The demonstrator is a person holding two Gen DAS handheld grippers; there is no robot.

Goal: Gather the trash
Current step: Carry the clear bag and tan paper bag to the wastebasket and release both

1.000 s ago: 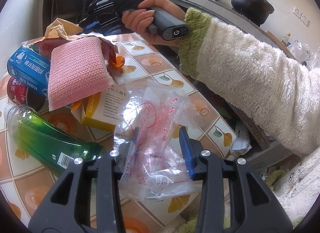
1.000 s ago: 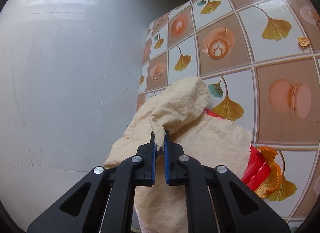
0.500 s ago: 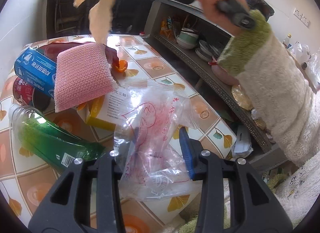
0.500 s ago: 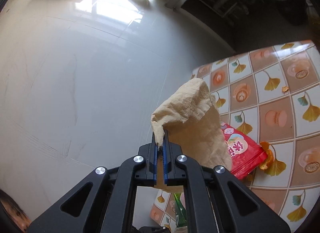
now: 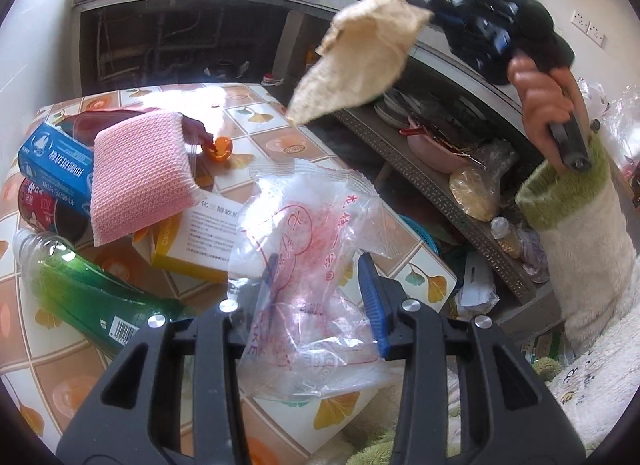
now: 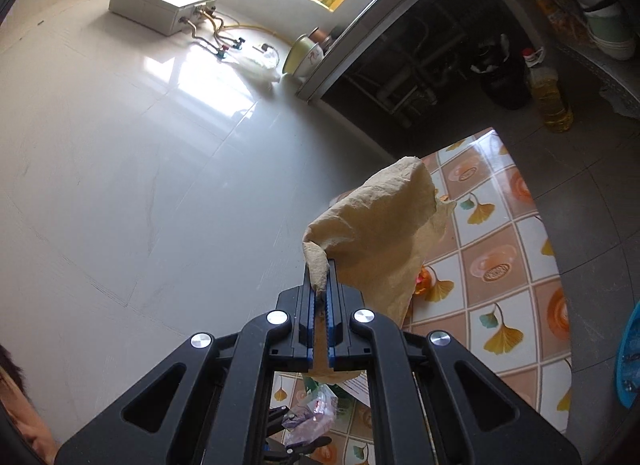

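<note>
Trash on the tiled table [image 5: 280, 145] is only partly dealt with: one piece is up in the air, the rest lies where it is. My right gripper [image 6: 320, 281] has its jaws pressed together on a corner of a crumpled tan paper napkin [image 6: 380, 233], which hangs free above the table's far edge, touching nothing else; from the left camera the same napkin [image 5: 360, 53] dangles high over the table in front of the shelf unit [image 5: 440, 185]. My left gripper [image 5: 320, 289] holds a clear plastic bag with red print [image 5: 304, 265] between its jaws, which stand partway apart; the pads seem to bear on the film, bag mouth upward, so I judge this is the collecting bag held ready. I cannot make out anything inside it yet. Not yet collected on the table: a green plastic bottle [image 5: 80, 289] lying on its side, a yellow-and-white carton [image 5: 200, 233], a blue box [image 5: 52, 161], a red packet beneath a pink knitted cloth [image 5: 140, 177], and an orange peel scrap [image 5: 222, 147]. Whether the cloth counts as trash I cannot say. Pose: right hand [image 5: 544, 105] raised high, sleeve upright, gripper aimed slightly downward across the table; left gripper low at the near edge, tilted down toward the bag.
</note>
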